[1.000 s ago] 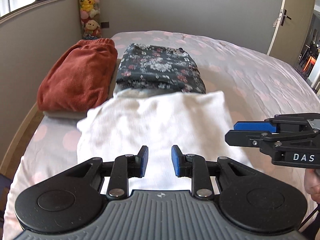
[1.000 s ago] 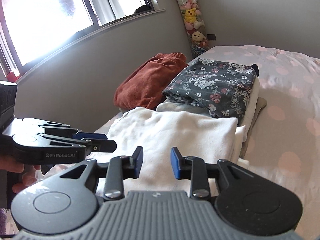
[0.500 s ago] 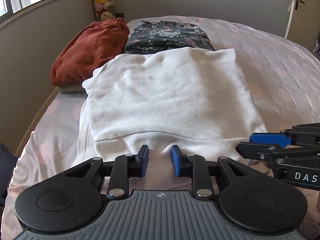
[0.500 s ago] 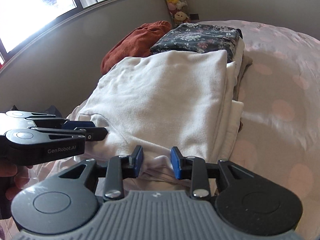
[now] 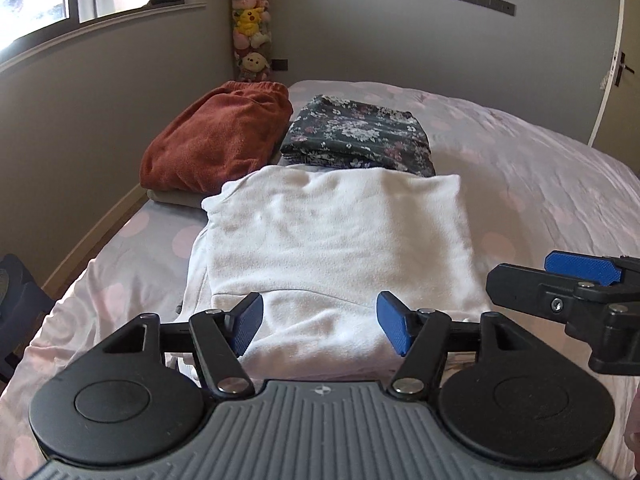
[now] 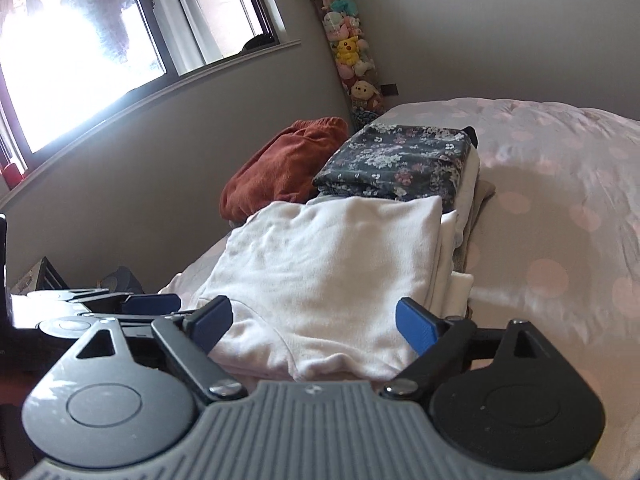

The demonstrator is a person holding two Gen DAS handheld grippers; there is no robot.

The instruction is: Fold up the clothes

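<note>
A folded white garment [image 5: 336, 240] lies flat on the bed; it also shows in the right wrist view [image 6: 332, 272]. My left gripper [image 5: 320, 326] is open and empty over the garment's near edge. My right gripper [image 6: 314, 322] is open and empty over the same near edge, further right; it shows at the right of the left wrist view [image 5: 560, 280]. Beyond the garment lie a folded dark floral piece [image 5: 360, 136] and a folded rust-red piece [image 5: 216, 140].
The bed [image 5: 540, 184] has a pale sheet with pink dots and stretches away to the right. A grey wall with a window [image 6: 100, 48] runs along the left. A column of soft toys [image 5: 250, 32] stands in the corner. A door [image 5: 624, 60] is at far right.
Both grippers were nearly shut at the garment's near edge and have opened wide, letting go. Both have pulled back and lifted a little. The garment lies folded.
</note>
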